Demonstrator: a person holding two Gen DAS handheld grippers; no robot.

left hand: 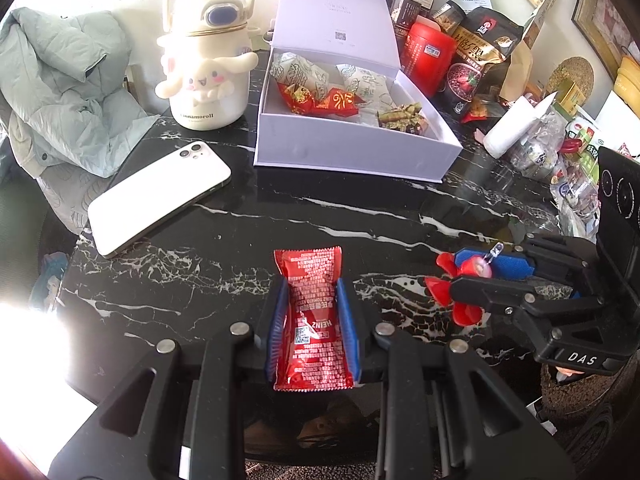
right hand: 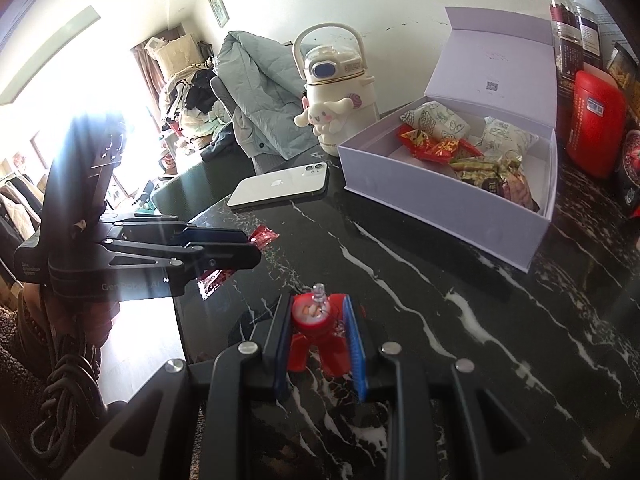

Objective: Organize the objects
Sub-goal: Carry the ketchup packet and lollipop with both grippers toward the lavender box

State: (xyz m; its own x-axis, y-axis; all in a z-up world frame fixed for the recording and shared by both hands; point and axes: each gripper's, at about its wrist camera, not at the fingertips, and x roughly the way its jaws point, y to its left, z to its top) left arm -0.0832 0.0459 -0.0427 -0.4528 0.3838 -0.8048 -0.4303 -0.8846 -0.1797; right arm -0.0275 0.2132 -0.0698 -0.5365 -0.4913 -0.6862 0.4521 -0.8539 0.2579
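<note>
Gripping a red ketchup sachet (left hand: pixel 313 322) in the left hand-held gripper (left hand: pixel 313 300) and a small red figurine (right hand: pixel 317 330) in the right hand-held gripper (right hand: pixel 320 320), both low over the black bench (left hand: pixel 280 216). Risking a slip of the slick sachet, or a clash of grippers, on the way to the open white box (left hand: pixel 352 152) beyond.

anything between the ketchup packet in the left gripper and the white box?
Nothing: only bare black marble table between ketchup packet and white box, clearest in the left wrist view.
</note>
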